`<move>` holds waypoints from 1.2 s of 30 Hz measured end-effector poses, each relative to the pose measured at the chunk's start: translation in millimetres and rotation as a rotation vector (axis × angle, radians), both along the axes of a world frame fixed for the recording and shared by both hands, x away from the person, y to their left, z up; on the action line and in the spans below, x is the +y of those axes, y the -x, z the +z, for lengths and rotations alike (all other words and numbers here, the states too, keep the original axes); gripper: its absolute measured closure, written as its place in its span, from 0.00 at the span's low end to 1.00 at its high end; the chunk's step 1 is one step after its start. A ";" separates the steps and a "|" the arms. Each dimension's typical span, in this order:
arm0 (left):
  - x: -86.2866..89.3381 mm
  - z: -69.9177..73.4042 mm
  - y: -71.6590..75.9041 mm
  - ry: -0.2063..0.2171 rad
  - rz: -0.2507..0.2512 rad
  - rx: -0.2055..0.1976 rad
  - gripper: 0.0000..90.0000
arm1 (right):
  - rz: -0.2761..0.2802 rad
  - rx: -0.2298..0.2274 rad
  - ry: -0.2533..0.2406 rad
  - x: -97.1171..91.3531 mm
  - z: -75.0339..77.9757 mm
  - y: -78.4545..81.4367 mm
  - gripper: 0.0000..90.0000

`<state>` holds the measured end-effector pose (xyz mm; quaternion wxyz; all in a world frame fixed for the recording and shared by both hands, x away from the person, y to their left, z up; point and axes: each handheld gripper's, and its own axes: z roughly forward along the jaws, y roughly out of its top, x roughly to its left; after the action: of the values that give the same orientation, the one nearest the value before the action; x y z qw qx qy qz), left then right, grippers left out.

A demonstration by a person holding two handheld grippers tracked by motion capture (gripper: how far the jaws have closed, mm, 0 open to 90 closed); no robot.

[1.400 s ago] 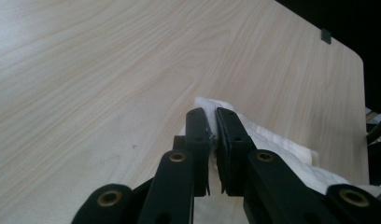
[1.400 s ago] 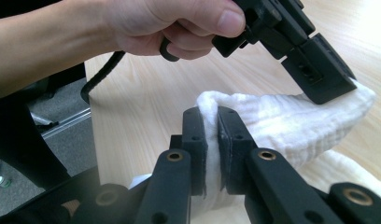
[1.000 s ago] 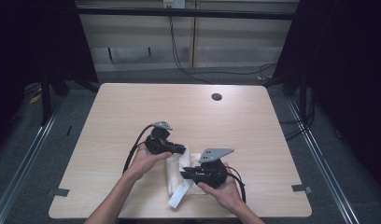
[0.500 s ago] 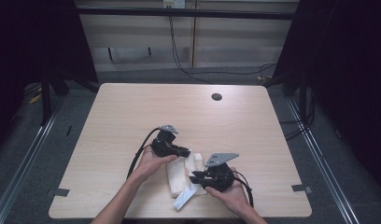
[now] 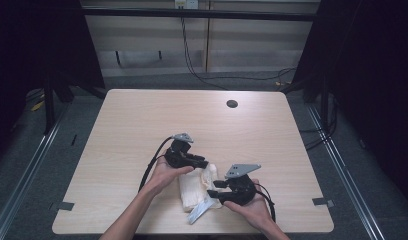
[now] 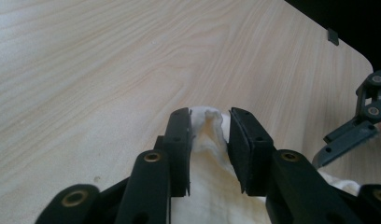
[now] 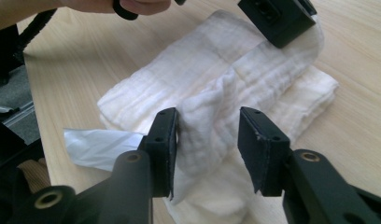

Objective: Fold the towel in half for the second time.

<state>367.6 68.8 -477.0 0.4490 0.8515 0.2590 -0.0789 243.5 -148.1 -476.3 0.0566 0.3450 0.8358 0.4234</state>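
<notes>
Releasing looks like the step in hand: a folded white cloth (image 5: 197,187) lies on the table (image 5: 142,120) near the person's edge, with a strip of clear plastic (image 5: 198,214) poking out from under its near end. High view: left gripper (image 5: 199,164) sits over the far end of the cloth, right gripper (image 5: 214,194) at its right side, both low over it. Left gripper view: jaws have just been opening; a pinched-up ridge of cloth (image 6: 208,128) stands between the pads, touching the left pad, with a sliver of gap at the right one, so I read this as let go rather than gripped. The other gripper's jaw tips show at the right edge. Right gripper view: jaws have just been opening too and stand well spread; a raised fold of cloth (image 7: 205,121) leans on the left pad, clear of the right pad. The plastic (image 7: 97,145) lies flat at left. Next move, my guess: lift both grippers straight up and clear without snagging the ridges, then check that the fold stays down before regripping or pressing it flat.
</notes>
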 end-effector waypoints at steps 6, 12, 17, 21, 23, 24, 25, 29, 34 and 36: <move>0.5 7.6 0.1 0.022 -0.005 -0.019 0.73 | -0.022 0.008 0.008 -10.6 -2.8 -1.3 0.56; 5.0 13.7 3.3 0.026 -0.014 -0.043 0.61 | -0.057 0.021 -0.018 -19.6 -5.2 -7.3 0.49; 11.9 19.4 4.1 0.029 0.006 -0.058 0.55 | -0.089 0.010 -0.015 -26.8 -0.4 -8.8 0.40; 19.4 24.6 10.5 0.006 0.012 -0.071 0.47 | -0.145 -0.033 -0.042 -41.8 12.7 -6.4 0.34; 25.0 27.5 15.0 -0.004 0.014 -0.078 0.44 | -0.158 -0.044 -0.051 -48.1 16.4 -6.0 0.34; 28.6 28.9 18.3 -0.008 0.021 -0.085 0.44 | -0.158 -0.044 -0.051 -48.1 16.4 -6.0 0.34; 34.7 31.0 22.3 -0.018 0.023 -0.094 0.43 | -0.169 -0.048 -0.051 -51.2 18.4 -5.2 0.34; 58.1 34.2 33.3 -0.020 0.046 -0.108 0.39 | -0.205 -0.073 -0.063 -65.7 25.6 2.2 0.34; 89.3 33.3 42.6 -0.050 0.115 -0.113 0.37 | -0.252 -0.090 -0.065 -86.1 27.4 7.3 0.34; 101.0 30.6 46.8 -0.063 0.156 -0.113 0.35 | -0.275 -0.090 -0.070 -97.1 27.3 8.8 0.33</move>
<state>320.9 169.8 -446.5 0.4407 0.8456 0.3010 0.0127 234.7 -245.2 -449.0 0.1396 0.4388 0.7619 0.4555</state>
